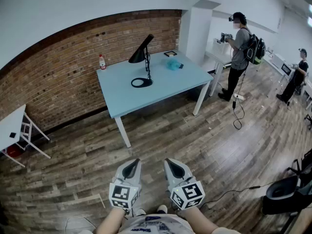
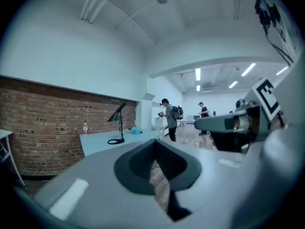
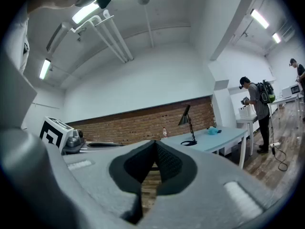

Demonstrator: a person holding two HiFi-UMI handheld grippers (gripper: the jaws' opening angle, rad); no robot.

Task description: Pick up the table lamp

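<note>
Two grippers, the left gripper and the right gripper, are held low over the wooden floor, each with its jaws closed together on nothing. One bottle, white with a red cap, stands at the far-left corner of the light-blue table; its contents cannot be determined. The table lamp stands upright mid-table, well apart from both grippers: black, ring-shaped base, thin stem, conical shade angled downward.

black table lamp on distant blue table, closed empty jaws in foreground
</note>
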